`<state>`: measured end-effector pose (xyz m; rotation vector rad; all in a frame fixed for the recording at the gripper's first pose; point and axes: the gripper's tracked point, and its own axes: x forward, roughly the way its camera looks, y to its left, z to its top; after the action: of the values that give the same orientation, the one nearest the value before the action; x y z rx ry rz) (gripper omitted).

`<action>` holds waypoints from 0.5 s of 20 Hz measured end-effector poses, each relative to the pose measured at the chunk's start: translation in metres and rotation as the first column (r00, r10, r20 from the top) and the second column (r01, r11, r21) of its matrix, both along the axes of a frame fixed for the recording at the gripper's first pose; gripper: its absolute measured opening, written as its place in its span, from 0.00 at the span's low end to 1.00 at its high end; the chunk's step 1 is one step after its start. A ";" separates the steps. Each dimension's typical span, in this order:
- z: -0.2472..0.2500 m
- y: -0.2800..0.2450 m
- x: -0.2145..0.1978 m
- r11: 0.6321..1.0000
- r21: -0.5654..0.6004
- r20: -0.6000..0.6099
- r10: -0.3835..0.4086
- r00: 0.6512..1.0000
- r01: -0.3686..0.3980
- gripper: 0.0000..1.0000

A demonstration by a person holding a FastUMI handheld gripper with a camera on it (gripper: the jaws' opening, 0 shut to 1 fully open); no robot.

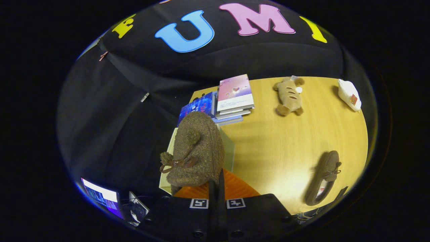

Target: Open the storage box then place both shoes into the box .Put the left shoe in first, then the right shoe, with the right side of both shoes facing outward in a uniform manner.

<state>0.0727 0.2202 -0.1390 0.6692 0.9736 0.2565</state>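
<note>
The gripper [217,188] is right up close, and its two fingers are pressed tight together on the edge of a fuzzy brown shoe [198,151]. The shoe hangs in the air just ahead of the fingers, held by its back rim. Its toe points away, and a little bow with pom-poms [178,161] dangles on its top.

The shoe looks soft and woolly. It is likely light, so it should not pull hard on the fingers. But soft things bend and flop, so the shoe may swing or tip when it is moved. The rim at the heel is a good place to hold, since it is thin enough to pinch. The bow cords are a bad place, as they could slip or come loose.

Right under the held shoe is the storage box [228,148], pale and see-through. It seems to be open, though I cannot tell for sure. Something ridged and orange [235,190] sits beside the fingers, maybe part of the box.

Farther out on the yellow table [268,141] lies the second shoe [324,176], well apart from the box. It rests with its opening up and its bow showing. It should handle the same way.

Beyond the box is a stack of books [233,97]. A soft toy [289,95] and a white thing [349,94] lie far across the table.
</note>
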 end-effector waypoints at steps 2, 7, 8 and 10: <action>0.000 0.029 0.010 1.000 0.010 -0.016 0.019 1.000 -0.019 0.05; -0.027 0.082 0.034 1.000 -0.017 -0.107 0.018 0.994 -0.020 0.05; -0.033 0.091 0.037 1.000 -0.022 -0.130 0.014 0.991 -0.017 0.05; -0.044 0.107 0.041 1.000 -0.020 -0.177 0.003 0.984 -0.007 0.05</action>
<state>0.1140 0.3275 -0.1831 0.6792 1.1463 0.1934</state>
